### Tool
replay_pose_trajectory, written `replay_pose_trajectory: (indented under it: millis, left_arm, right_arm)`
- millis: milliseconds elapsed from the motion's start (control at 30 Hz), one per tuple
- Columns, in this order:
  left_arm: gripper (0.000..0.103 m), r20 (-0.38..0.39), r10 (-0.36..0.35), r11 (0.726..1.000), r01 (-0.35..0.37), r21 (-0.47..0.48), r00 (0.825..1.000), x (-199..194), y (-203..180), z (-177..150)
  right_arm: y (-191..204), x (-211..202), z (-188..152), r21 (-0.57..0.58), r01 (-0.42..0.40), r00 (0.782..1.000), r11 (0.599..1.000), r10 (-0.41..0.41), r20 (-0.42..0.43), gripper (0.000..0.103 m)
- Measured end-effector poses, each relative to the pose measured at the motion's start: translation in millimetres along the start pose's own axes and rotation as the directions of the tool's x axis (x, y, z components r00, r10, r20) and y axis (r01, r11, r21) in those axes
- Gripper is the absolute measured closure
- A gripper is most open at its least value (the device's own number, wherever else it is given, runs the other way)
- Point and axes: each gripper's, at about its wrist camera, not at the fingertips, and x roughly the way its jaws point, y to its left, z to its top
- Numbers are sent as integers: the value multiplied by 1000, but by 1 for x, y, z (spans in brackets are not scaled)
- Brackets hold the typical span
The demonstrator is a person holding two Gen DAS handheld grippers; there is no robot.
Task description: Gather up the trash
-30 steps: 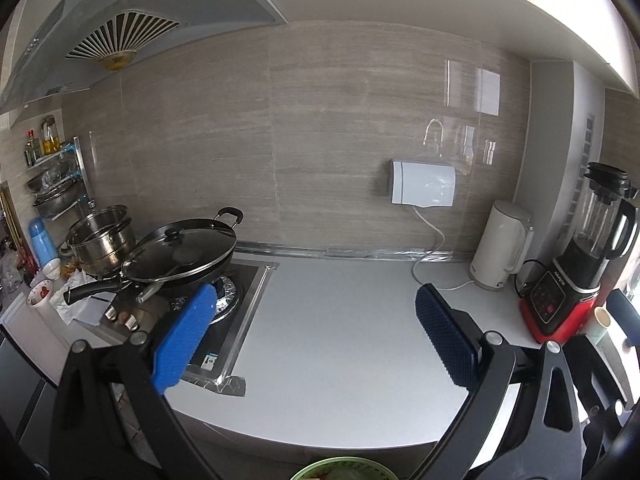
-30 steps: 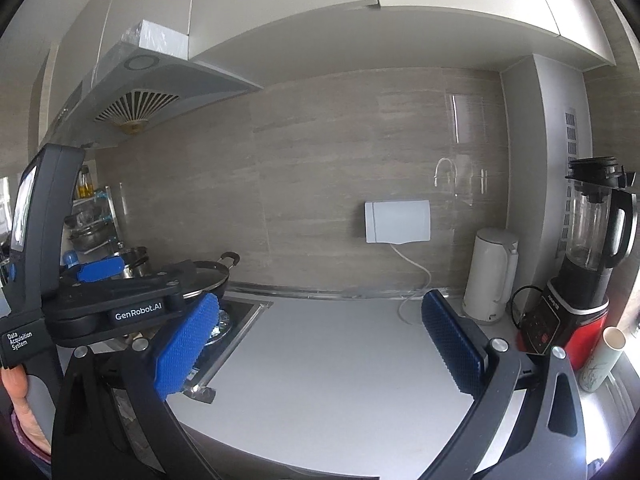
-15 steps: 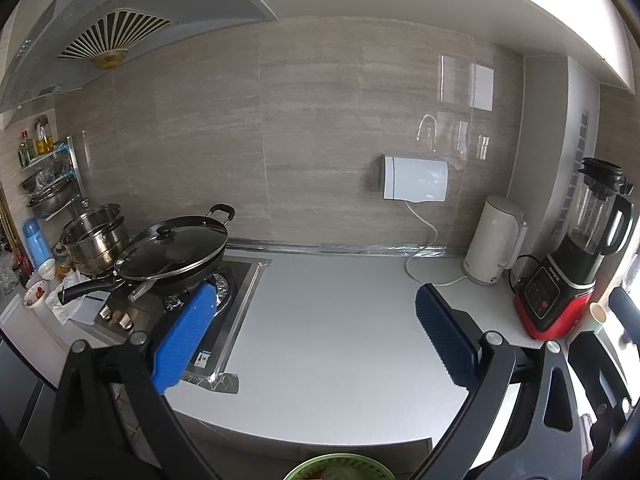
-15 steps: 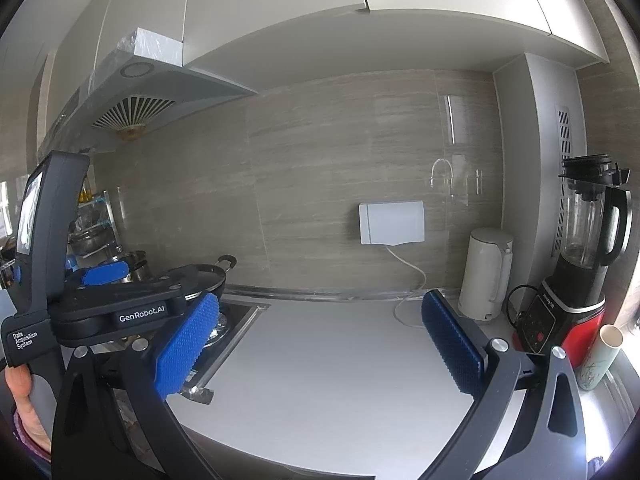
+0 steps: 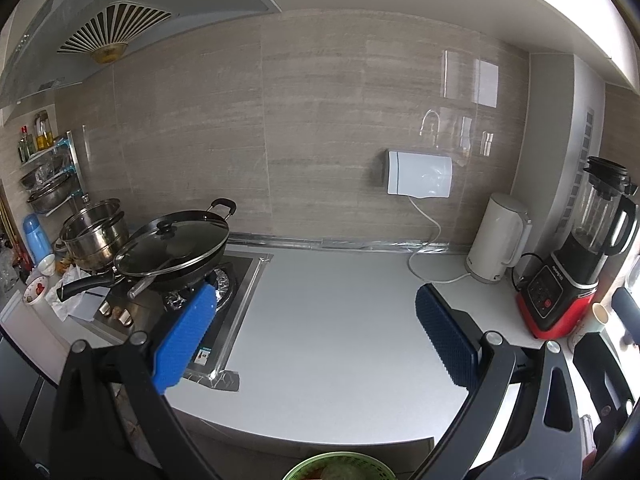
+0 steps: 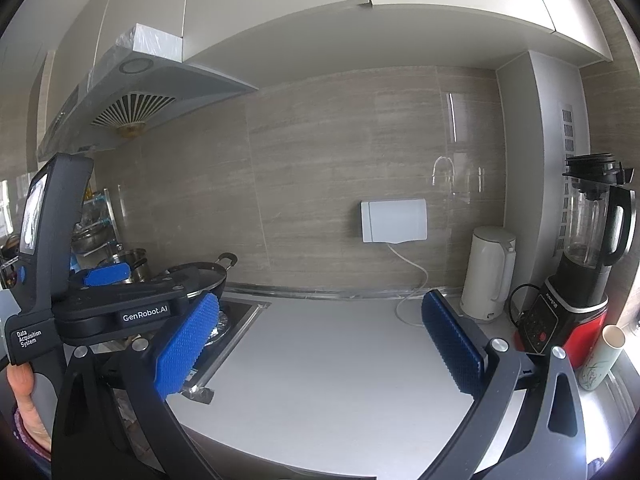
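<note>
Over the countertop (image 5: 332, 344), both tools hover slightly lower, empty.

A pale grey stone countertop (image 5: 340, 320) fills the centre, backed by a beige streaked tile wall (image 5: 320, 120). At ten o'clock hangs a grey metal range hood (image 5: 120, 20); at twelve o'clock run cream overhead cabinets (image 6: 280, 0). A white rectangular wall box (image 5: 418, 172) sits at two o'clock. Daylight glares from four o'clock.
</note>
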Motion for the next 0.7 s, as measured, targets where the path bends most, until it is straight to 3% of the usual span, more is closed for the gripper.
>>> replay_pose_trajectory:
  millis: [700]
  left_arm:
    - [8,-15,5,1000,-4,7,1000,4,0,0]
  right_arm:
    - [0,6,-1,-1,-6,1000,1000,6,-7,2]
